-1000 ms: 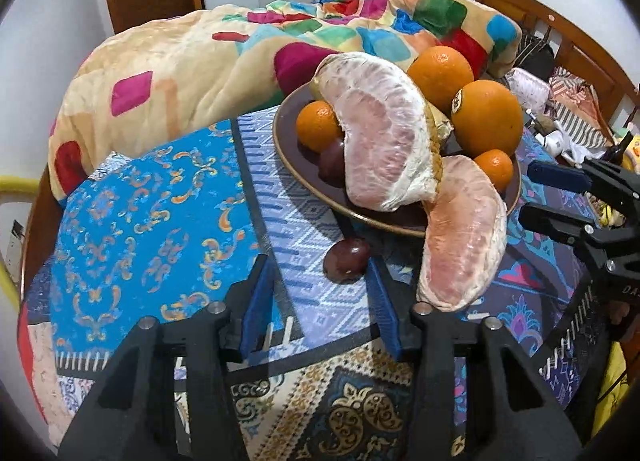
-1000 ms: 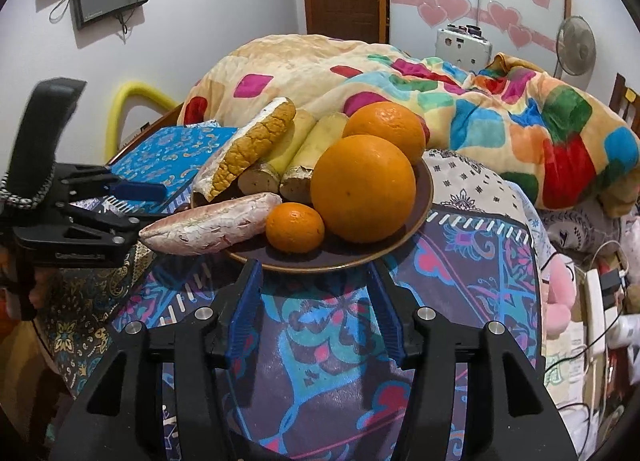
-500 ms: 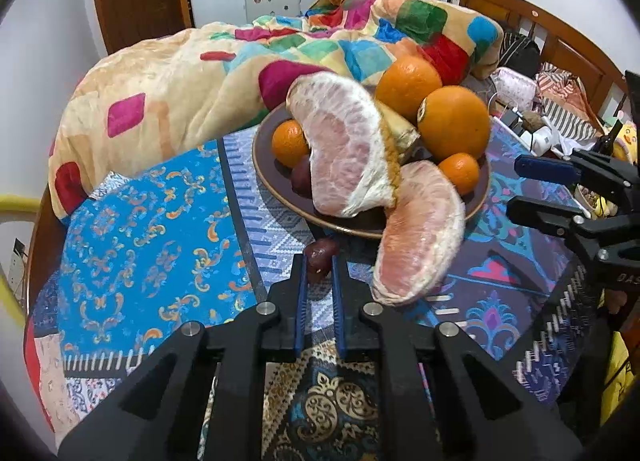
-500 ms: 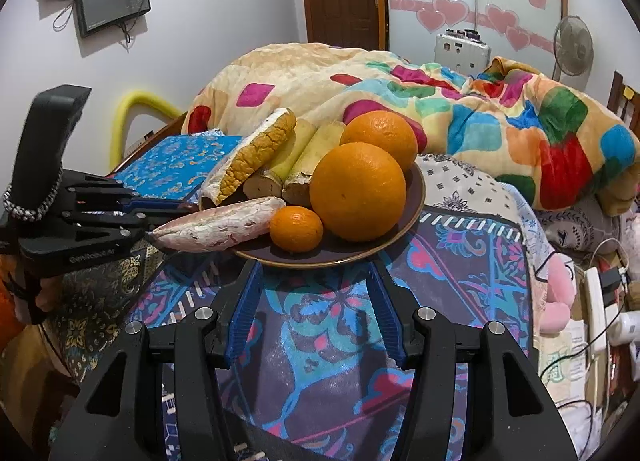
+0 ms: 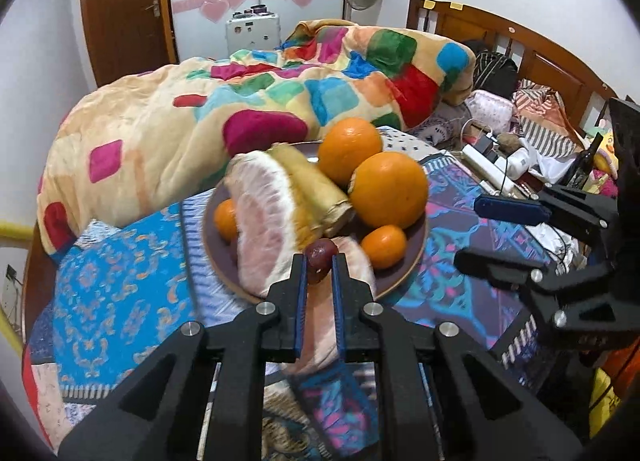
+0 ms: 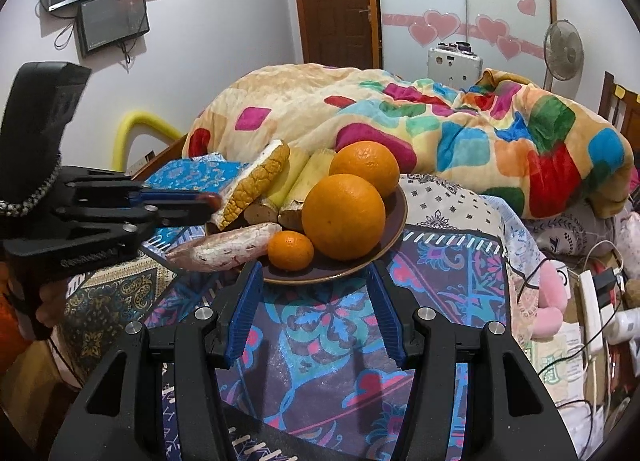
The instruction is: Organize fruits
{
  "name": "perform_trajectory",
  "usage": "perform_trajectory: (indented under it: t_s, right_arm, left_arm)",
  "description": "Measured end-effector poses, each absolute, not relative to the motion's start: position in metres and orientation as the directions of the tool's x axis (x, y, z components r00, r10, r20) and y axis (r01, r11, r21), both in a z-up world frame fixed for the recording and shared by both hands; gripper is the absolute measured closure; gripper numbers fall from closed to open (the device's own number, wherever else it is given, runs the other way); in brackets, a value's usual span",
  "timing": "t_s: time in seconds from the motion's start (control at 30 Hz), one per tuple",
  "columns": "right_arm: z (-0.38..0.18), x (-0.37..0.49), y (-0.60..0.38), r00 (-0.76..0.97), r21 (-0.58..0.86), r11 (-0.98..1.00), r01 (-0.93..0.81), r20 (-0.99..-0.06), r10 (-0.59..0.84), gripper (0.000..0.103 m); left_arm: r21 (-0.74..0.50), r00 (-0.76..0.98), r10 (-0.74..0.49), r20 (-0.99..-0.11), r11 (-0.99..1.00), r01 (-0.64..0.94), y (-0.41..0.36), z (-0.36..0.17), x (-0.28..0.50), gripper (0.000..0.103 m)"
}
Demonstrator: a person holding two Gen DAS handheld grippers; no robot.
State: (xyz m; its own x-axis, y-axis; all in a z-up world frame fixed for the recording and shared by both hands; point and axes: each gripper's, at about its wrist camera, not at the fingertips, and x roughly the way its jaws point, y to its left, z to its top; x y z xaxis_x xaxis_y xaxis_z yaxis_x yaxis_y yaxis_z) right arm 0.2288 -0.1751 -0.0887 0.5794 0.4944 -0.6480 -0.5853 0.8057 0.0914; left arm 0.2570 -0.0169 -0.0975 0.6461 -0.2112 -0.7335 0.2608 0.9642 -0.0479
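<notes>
My left gripper [image 5: 319, 261] is shut on a small dark red fruit [image 5: 320, 257] and holds it lifted above the near edge of the brown plate [image 5: 416, 257]. The plate holds two big oranges [image 5: 388, 190], small tangerines [image 5: 383, 246], pomelo segments [image 5: 268, 221] and pale stalk pieces [image 5: 316, 189]. My right gripper [image 6: 316, 281] is open and empty, low in front of the plate [image 6: 384, 249]; it also shows in the left wrist view [image 5: 492, 233]. The left gripper also shows in the right wrist view [image 6: 208, 203], with the red fruit at its tips.
The plate stands on a patterned cloth [image 5: 120, 285] over a bed. A colourful blanket [image 5: 240, 109] is heaped behind it. Cables, a power strip [image 5: 488, 171] and a bottle [image 5: 580, 165] lie at the right.
My left gripper closed on the dark red fruit on the cloth and lifted it up toward the plate. The right gripper stayed open and barely moved.
</notes>
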Motion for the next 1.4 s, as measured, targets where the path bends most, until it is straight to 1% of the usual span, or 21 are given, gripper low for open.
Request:
perform_trajectory:
  t_s: [0.17,0.27,0.33,0.4,0.5,0.6,0.7,0.83,0.97,1.03,1.1,1.13,1.17,1.23,1.3,1.33,1.4]
  right_arm:
    - [-0.089,0.230,-0.179,0.584,0.090,0.807,-0.584,-0.643,0.495,0.053]
    - [-0.089,0.232,-0.181,0.584,0.096,0.807,-0.583,-0.641,0.498,0.053]
    - [-0.089,0.233,-0.182,0.581,0.102,0.806,-0.583,-0.641,0.501,0.053]
    - [-0.089,0.232,-0.182,0.579,0.105,0.804,-0.585,-0.640,0.505,0.053]
    - [-0.083,0.226,-0.182,0.586,0.102,0.803,-0.587,-0.630,0.509,0.053]
    - [-0.072,0.216,-0.184,0.605,0.098,0.804,-0.586,-0.608,0.515,0.053]
    - [-0.054,0.201,-0.187,0.632,0.093,0.807,-0.583,-0.573,0.522,0.053]
    - [-0.022,0.174,-0.193,0.676,0.093,0.812,-0.576,-0.505,0.537,0.053]
    - [0.014,0.139,-0.200,0.721,0.095,0.815,-0.571,-0.417,0.553,0.053]
    - [0.028,0.122,-0.203,0.742,0.091,0.818,-0.568,-0.373,0.557,0.053]
    - [0.041,0.104,-0.204,0.765,0.080,0.823,-0.562,-0.330,0.554,0.052]
    - [0.046,0.094,-0.203,0.777,0.072,0.827,-0.557,-0.308,0.549,0.052]
    - [0.050,0.086,-0.203,0.786,0.065,0.831,-0.553,-0.289,0.546,0.050]
    - [0.057,0.070,-0.203,0.804,0.056,0.837,-0.544,-0.251,0.539,0.044]
    - [0.060,0.055,-0.203,0.822,0.045,0.846,-0.531,-0.216,0.527,0.038]
    - [0.062,0.047,-0.202,0.831,0.037,0.851,-0.524,-0.199,0.520,0.036]
    - [0.064,0.035,-0.201,0.847,0.026,0.861,-0.507,-0.166,0.504,0.028]
  left_arm:
    - [-0.059,0.640,-0.212,-0.739,0.966,0.252,-0.025,-0.106,0.269,0.092]
    - [-0.057,0.640,-0.212,-0.738,0.966,0.254,-0.026,-0.106,0.269,0.090]
    - [-0.063,0.635,-0.218,-0.741,0.964,0.257,-0.026,-0.105,0.268,0.087]
    - [-0.072,0.633,-0.221,-0.742,0.965,0.253,-0.023,-0.103,0.265,0.078]
    - [-0.052,0.660,-0.200,-0.724,0.970,0.238,-0.021,-0.096,0.254,0.076]
    - [-0.047,0.703,-0.191,-0.685,0.974,0.220,-0.017,-0.079,0.236,0.076]
    - [-0.038,0.764,-0.177,-0.620,0.980,0.197,-0.013,-0.052,0.206,0.076]
    - [-0.038,0.828,-0.174,-0.533,0.983,0.182,-0.012,-0.016,0.162,0.076]
    - [-0.030,0.885,-0.160,-0.437,0.986,0.163,-0.012,0.018,0.115,0.076]
    - [-0.020,0.909,-0.138,-0.394,0.990,0.142,-0.014,0.031,0.094,0.073]
    - [-0.014,0.928,-0.121,-0.352,0.992,0.124,-0.015,0.040,0.075,0.066]
    - [-0.012,0.938,-0.112,-0.328,0.993,0.114,-0.016,0.045,0.065,0.066]
    - [-0.009,0.945,-0.106,-0.310,0.994,0.108,-0.017,0.048,0.057,0.064]
    - [-0.005,0.959,-0.090,-0.269,0.996,0.092,-0.018,0.053,0.039,0.057]
    - [-0.002,0.969,-0.074,-0.234,0.997,0.076,-0.019,0.057,0.025,0.045]
    - [0.002,0.974,-0.064,-0.216,0.998,0.066,-0.020,0.059,0.017,0.043]
    - [0.003,0.980,-0.056,-0.192,0.998,0.058,-0.021,0.062,0.006,0.037]
